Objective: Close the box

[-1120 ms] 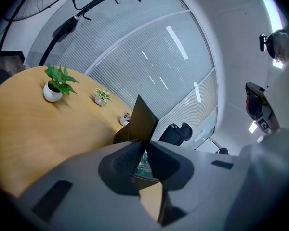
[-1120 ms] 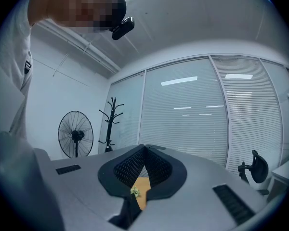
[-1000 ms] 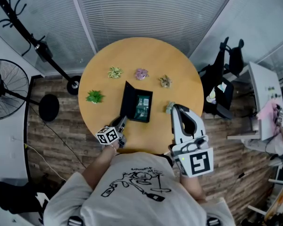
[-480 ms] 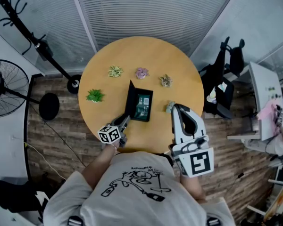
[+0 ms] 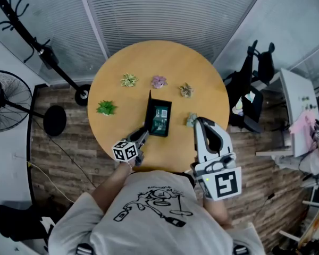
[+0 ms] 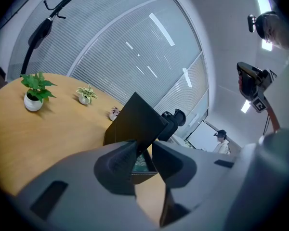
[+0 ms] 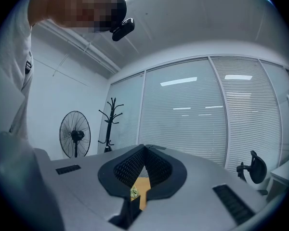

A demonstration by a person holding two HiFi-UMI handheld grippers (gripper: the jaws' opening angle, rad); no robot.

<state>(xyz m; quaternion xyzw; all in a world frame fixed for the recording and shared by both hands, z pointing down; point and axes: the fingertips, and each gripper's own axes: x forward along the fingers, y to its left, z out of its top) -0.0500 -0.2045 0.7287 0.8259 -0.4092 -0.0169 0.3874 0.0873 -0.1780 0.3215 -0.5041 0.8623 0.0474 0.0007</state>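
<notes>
1 round wooden table (image 5: pixel 196 68).
Right gripper (image 7: pixel 144 153) – jaws resting together, gripping nothing, hovering by the table's near edge.
Left gripper (image 6: pixel 143 146) – jaws just opening, standing partly apart, lid (image 6: pixel 137 121) edge sitting unpinched between them.
1 black box (image 5: pixel 160 120) lying mid-table, lid standing nearly upright.

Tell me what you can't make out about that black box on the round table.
- What's inside the box: in the head view it's just a greenish patch, too small to identify.
- The box, in the right gripper view: the body of the right tool blocks it; only a sliver of table shows.
- The far-off person in the left gripper view: too small for detail.
</notes>
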